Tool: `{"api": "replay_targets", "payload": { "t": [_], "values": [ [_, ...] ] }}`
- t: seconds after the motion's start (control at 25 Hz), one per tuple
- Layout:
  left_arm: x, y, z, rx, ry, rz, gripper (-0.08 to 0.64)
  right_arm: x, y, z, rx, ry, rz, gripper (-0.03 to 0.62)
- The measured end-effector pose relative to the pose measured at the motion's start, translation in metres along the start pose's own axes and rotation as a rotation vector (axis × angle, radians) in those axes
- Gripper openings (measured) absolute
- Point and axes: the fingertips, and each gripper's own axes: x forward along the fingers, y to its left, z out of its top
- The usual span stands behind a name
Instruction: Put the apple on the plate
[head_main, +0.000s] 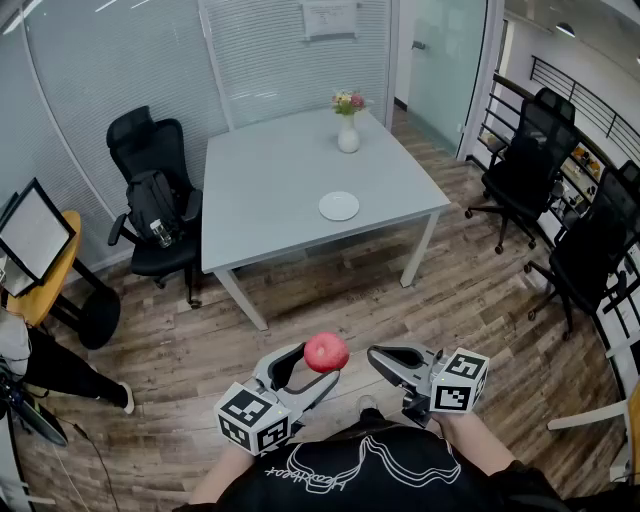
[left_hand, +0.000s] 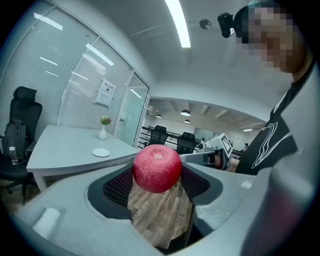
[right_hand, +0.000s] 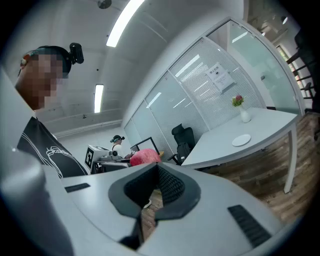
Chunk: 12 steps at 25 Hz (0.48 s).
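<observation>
Apple (head_main: 326, 352): red, clamped at the jaw tips of the left gripper (head_main: 318, 366), in the air above the wood floor (head_main: 330, 290), well apart from the table (head_main: 270, 190).
Left gripper: jaws spread wide, pads pressing on both sides of the apple.
Right gripper (head_main: 383, 358): jaws drawn together, nothing between them; near the apple, on its right.
Plate (head_main: 339, 206): white, on the grey table, toward its near edge.
Vase (head_main: 348, 133): white, with flowers, at the table's far edge.
Chair (head_main: 150, 190): black, left of the table.
</observation>
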Motion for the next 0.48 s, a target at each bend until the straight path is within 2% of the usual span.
{"api": "replay_targets", "payload": {
  "t": [0.48],
  "values": [
    [0.027,0.022,0.007,-0.017,0.016,0.012,0.31,0.011,-0.031,0.012,0.016,0.019,0.007,0.008]
  ]
}}
